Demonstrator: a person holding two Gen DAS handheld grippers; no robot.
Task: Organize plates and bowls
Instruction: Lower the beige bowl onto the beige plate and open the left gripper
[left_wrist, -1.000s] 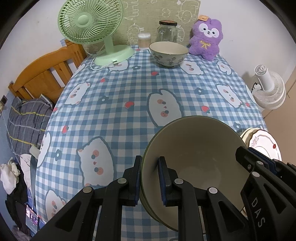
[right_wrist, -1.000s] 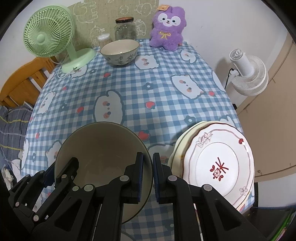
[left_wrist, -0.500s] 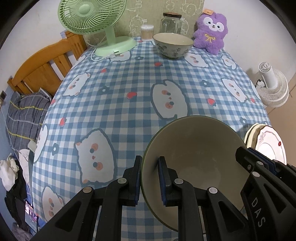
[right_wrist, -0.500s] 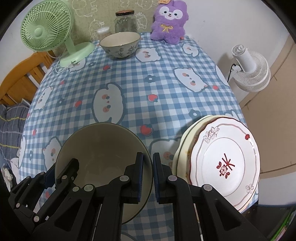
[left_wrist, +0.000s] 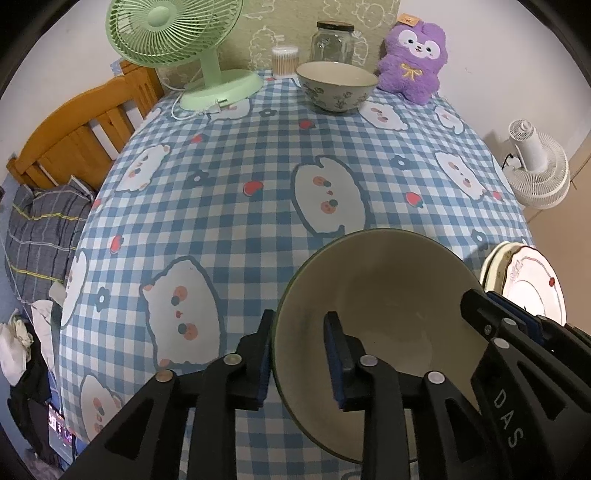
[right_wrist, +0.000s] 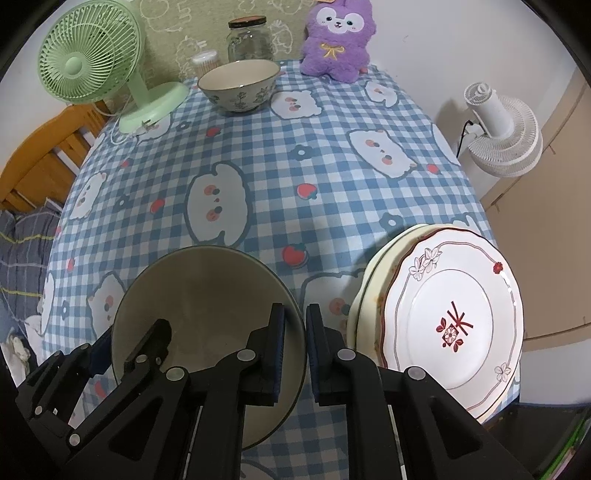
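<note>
- Left gripper (left_wrist: 298, 354): the jaws straddle the left rim of the green bowl (left_wrist: 384, 295), one finger outside the wall and one inside. The jaws are opening; a gap shows between the inner pad and the wall, so the pinch on this side is releasing.
- Right gripper (right_wrist: 294, 349): the jaws stand nearly pressed together on the right rim of the same bowl, one finger inside the wall and one outside. The pads pinch the rim with only the wall between them.
- Green bowl: it sits between the two grippers at the near edge of the table (left_wrist: 258, 155), mouth up and slightly tilted. Whether its foot rests on the cloth cannot be told from these views.
- Stack of plates (right_wrist: 454, 321): it lies just beside the bowl, on the right gripper's side, at the near right corner of the table. The right hand is the nearer one to it.
- Flowered bowl (left_wrist: 335, 86): it stands upright at the far edge, well apart from both grippers, straight ahead of the held bowl. Judged from the task, nesting the two bowls calls for a forward carry along this near-to-far line.
- Far edge: a green fan (left_wrist: 177, 44), a glass jar (left_wrist: 332, 40) and a purple plush toy (left_wrist: 412, 62) flank the flowered bowl and limit clearance.
</note>
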